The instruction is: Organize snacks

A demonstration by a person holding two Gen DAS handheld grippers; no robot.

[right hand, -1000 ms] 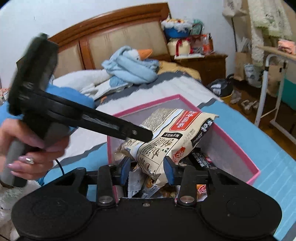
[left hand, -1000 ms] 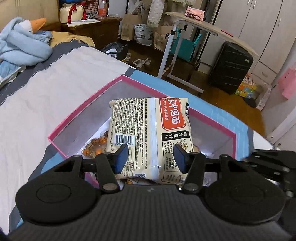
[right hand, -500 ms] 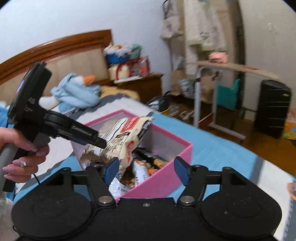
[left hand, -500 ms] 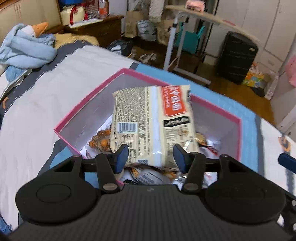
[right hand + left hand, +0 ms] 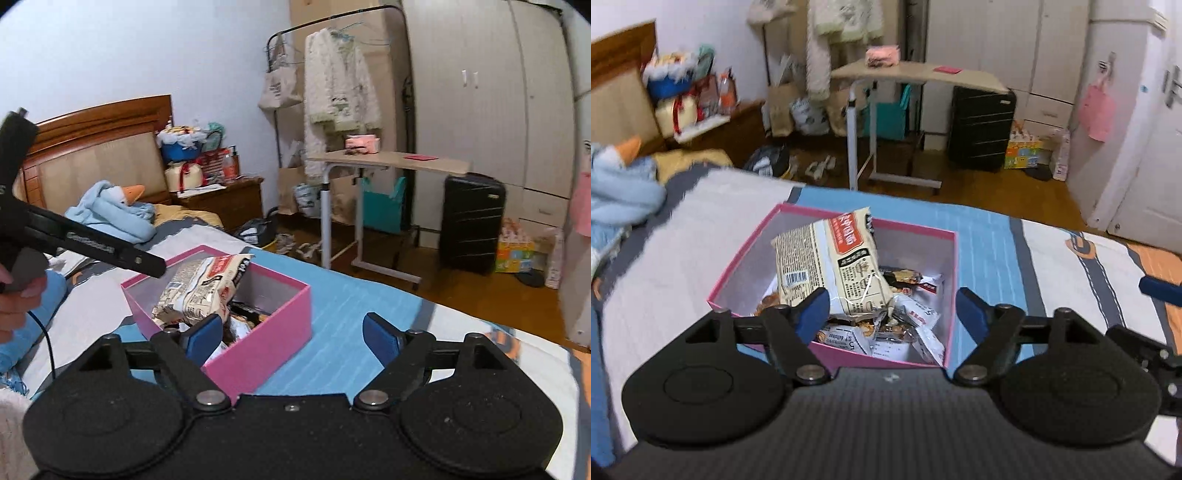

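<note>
Both our claws spread wide and empty, jaws just opening: left gripper [image 5: 890, 308], right gripper [image 5: 291, 338]. Noodle packet [image 5: 831, 266] leans in the pink box [image 5: 953, 280] on the bed [image 5: 990, 236], atop small wrapped snacks [image 5: 916, 321]. We judge it light, crinkly, slippery, brittle inside; best pinched gently at a sealed edge.

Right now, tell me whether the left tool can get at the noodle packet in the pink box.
Probably yes: the left tool is open, the noodle packet lies atop the snacks in the lidless pink box, nothing covering it.
</note>
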